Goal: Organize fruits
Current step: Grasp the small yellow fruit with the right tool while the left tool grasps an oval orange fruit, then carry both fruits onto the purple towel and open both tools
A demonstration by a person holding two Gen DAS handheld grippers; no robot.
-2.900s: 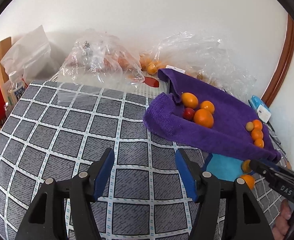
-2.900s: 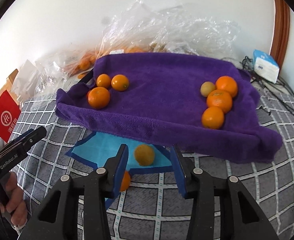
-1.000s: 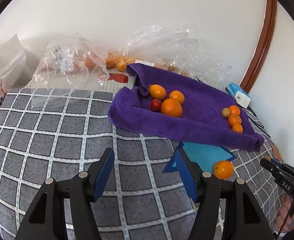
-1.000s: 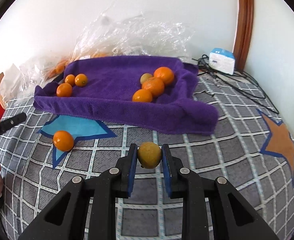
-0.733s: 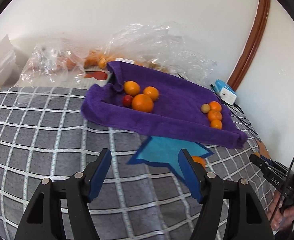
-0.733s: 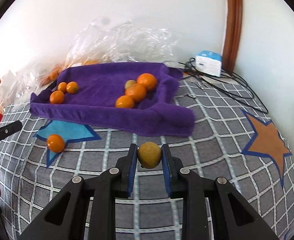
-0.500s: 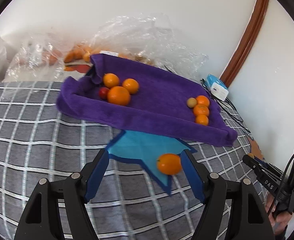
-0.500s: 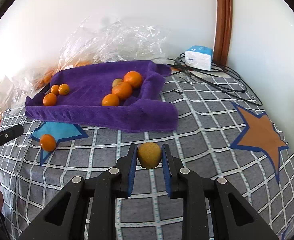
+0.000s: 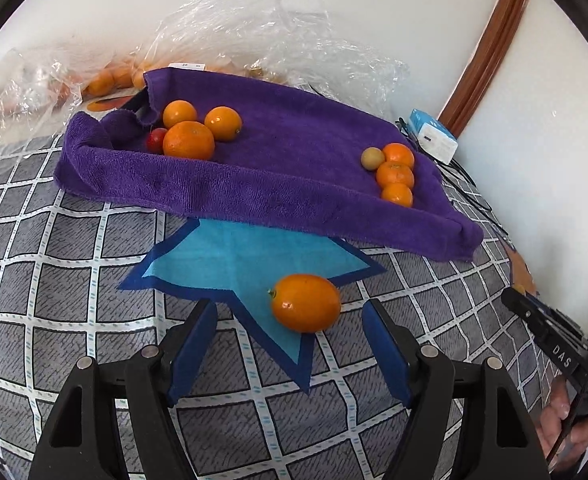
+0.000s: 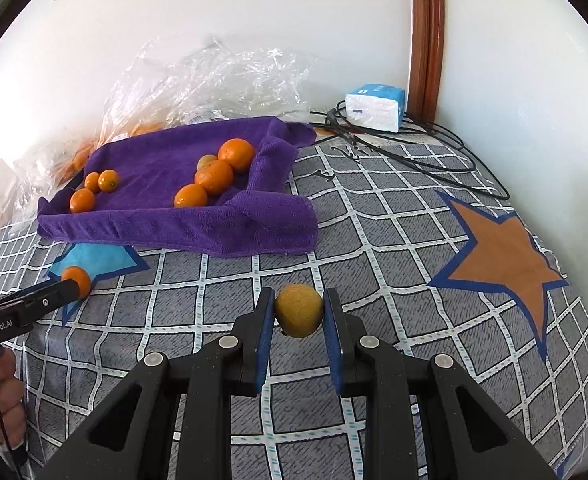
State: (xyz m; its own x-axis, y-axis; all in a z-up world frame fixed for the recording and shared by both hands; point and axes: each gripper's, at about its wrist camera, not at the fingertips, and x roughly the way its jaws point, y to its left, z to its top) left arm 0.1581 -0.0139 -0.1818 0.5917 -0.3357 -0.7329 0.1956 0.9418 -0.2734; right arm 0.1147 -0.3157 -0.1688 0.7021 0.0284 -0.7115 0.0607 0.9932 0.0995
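Observation:
A loose orange (image 9: 306, 303) lies on the blue star patch (image 9: 237, 256) of the checked cover. My left gripper (image 9: 289, 332) is open, its blue pads on either side of that orange and a little short of it, not touching. In the right wrist view my right gripper (image 10: 298, 314) is shut on a yellow-green fruit (image 10: 298, 315), held above the cover. A purple towel (image 9: 285, 168) holds two clusters of oranges (image 9: 189, 140) (image 9: 394, 176), with a small red fruit (image 9: 157, 139) and a pale round fruit (image 9: 372, 158). The same loose orange (image 10: 77, 279) shows at the left, partly behind the left gripper's tip.
Clear plastic bags (image 9: 253, 28) with more oranges lie behind the towel against the wall. A white-and-blue box (image 10: 375, 107) and black cables (image 10: 426, 152) sit at the back right. An orange star patch (image 10: 502, 252) marks the cover at the right. A hand (image 9: 562, 432) holds the other gripper's handle.
My left gripper swung right and closed in on the loose orange, which now sits just beyond its open pads. My right gripper drifted right, away from the towel, still holding the yellow-green fruit.

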